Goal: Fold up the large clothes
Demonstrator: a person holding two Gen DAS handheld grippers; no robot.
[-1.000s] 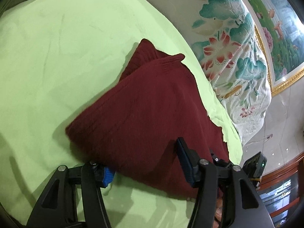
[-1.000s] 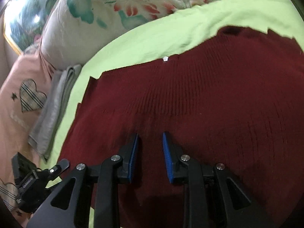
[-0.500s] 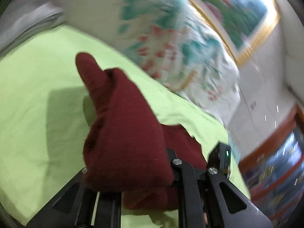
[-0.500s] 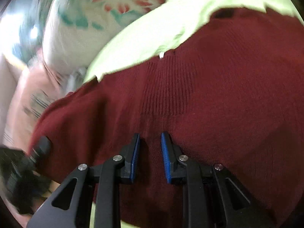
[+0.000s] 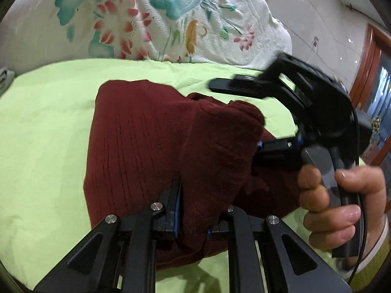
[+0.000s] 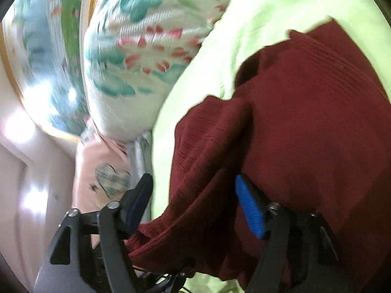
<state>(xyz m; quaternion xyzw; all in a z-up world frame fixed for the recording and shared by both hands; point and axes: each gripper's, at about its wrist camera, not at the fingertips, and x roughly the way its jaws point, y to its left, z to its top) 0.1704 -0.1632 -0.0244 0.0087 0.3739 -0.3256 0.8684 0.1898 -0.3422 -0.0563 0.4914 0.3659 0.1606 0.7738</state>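
A dark red knitted sweater (image 5: 136,146) lies on a light green sheet (image 5: 44,122). My left gripper (image 5: 195,202) is shut on a thick fold of it, held up over the sweater's body; the right finger is hidden by the cloth. In the right wrist view the sweater (image 6: 305,122) fills the right half. My right gripper (image 6: 193,183) has its jaws opening wide; a draped fold hangs between them, and the pads do not press on it. A hand (image 5: 342,195) holds that gripper's handle at the right of the left wrist view.
A big white floral quilt (image 5: 171,24) is piled behind the sheet (image 6: 268,5), blurred as the floral quilt (image 6: 136,56) in the right wrist view. Pink fabric with a heart patch (image 6: 110,178) and grey folded cloth (image 6: 141,151) lie past the sheet's edge. A wooden door frame (image 5: 371,56) stands at far right.
My left gripper closed on the sweater's edge, lifted it and carried it across towards the right gripper, rolling as it went. The right gripper went from nearly shut to wide open.
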